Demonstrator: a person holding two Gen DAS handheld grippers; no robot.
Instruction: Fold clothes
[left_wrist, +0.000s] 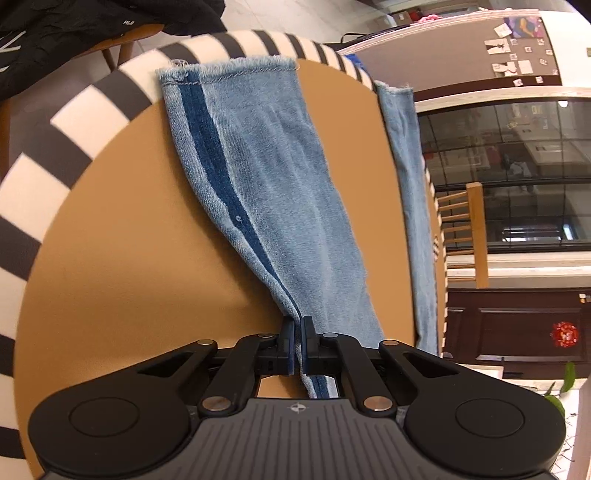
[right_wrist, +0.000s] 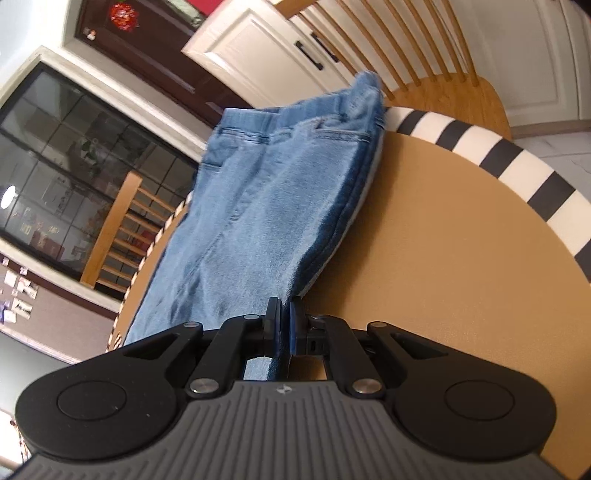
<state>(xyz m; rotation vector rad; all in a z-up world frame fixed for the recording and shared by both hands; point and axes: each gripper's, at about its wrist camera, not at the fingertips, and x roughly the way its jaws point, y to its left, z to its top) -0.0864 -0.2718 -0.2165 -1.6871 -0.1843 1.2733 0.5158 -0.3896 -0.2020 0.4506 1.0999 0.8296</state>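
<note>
A pair of light blue jeans with a dark blue side stripe lies on a round tan table. In the left wrist view one leg runs from my left gripper to its frayed hem at the far rim; the second leg lies at the right. My left gripper is shut on the leg's striped side seam. In the right wrist view the jeans stretch to the waistband at the far edge. My right gripper is shut on the jeans' side edge.
The table has a black and white striped rim. Wooden chairs stand around it. Dark clothing lies on a chair at the upper left of the left wrist view.
</note>
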